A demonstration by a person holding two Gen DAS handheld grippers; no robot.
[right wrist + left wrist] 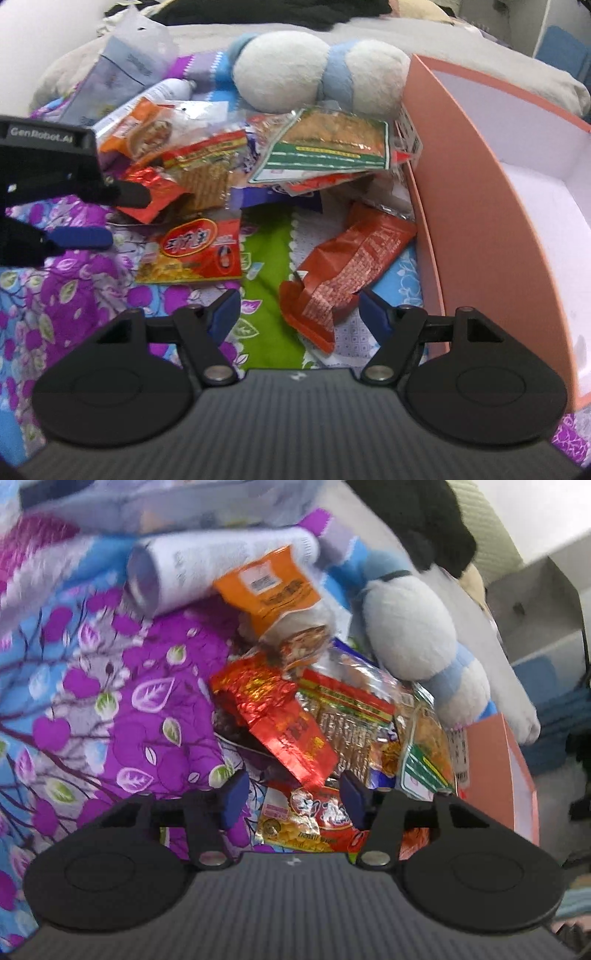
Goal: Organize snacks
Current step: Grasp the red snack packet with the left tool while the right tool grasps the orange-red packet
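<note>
A pile of snack packets lies on a flowered bedsheet. My left gripper [291, 797] is open, just above a red and yellow snack packet [306, 823], with a shiny red foil packet [280, 720] just beyond. It also shows at the left of the right wrist view [110, 218], open, beside the same red and yellow packet [195, 251]. My right gripper [299, 314] is open and empty, with a crumpled orange-red packet [347, 258] between and ahead of its fingers. A green-edged packet [328, 147] tops the pile. An open pink box [476, 206] stands on the right, white inside.
A white and blue plush toy [317, 77] lies behind the pile against the box. A white bottle [207, 568] and an orange packet [273, 590] lie at the far side. Bedding and dark clothes lie behind.
</note>
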